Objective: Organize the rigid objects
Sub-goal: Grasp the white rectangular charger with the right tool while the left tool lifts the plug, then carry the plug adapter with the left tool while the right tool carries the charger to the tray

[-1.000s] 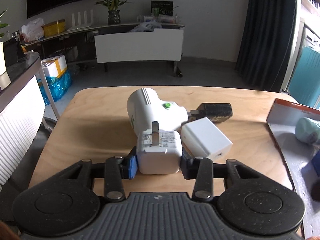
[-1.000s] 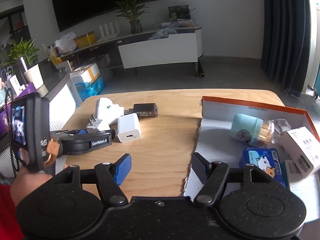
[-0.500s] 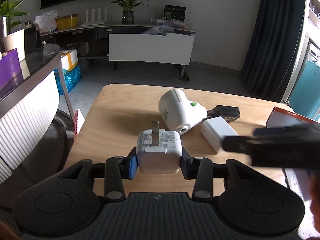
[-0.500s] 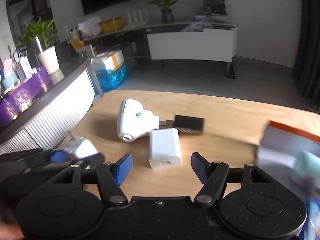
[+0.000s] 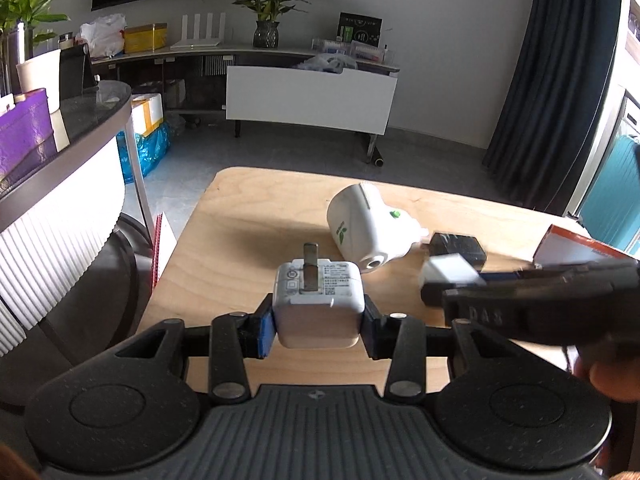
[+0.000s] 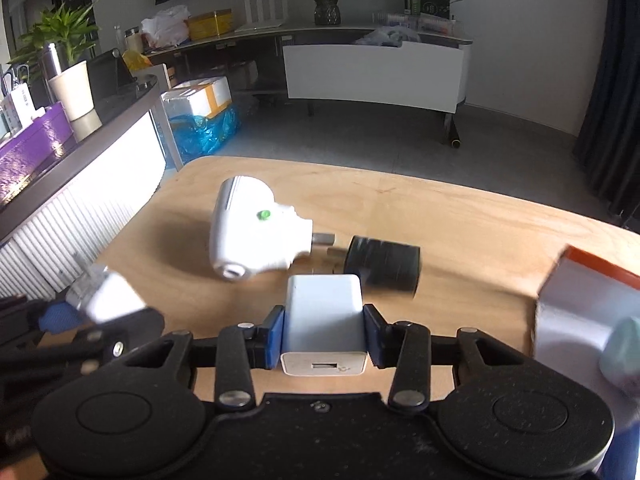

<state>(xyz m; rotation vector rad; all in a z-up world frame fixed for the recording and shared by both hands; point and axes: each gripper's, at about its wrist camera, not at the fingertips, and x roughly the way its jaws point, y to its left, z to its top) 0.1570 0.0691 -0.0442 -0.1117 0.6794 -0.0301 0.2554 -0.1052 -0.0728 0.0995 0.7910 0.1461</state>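
My left gripper (image 5: 319, 322) is shut on a white plug charger (image 5: 319, 300) with its metal prong pointing away, held above the wooden table (image 5: 248, 216). My right gripper (image 6: 324, 332) is shut on a white USB charger block (image 6: 324, 320); it also shows in the left wrist view (image 5: 450, 270). A large white rounded adapter with a green dot (image 6: 252, 232) and a black adapter (image 6: 384, 264) lie on the table just beyond. The left gripper with its charger (image 6: 106, 294) shows blurred at the left of the right wrist view.
An orange-rimmed grey box (image 6: 580, 300) stands at the table's right, with a pale green cylinder (image 6: 622, 350) in it. A curved counter (image 5: 60, 184) stands left of the table. A white bench and shelf stand at the back of the room.
My right gripper moved in over the white USB charger block and shut on it. My left gripper kept its plug charger and shifted back left, away from the adapters.
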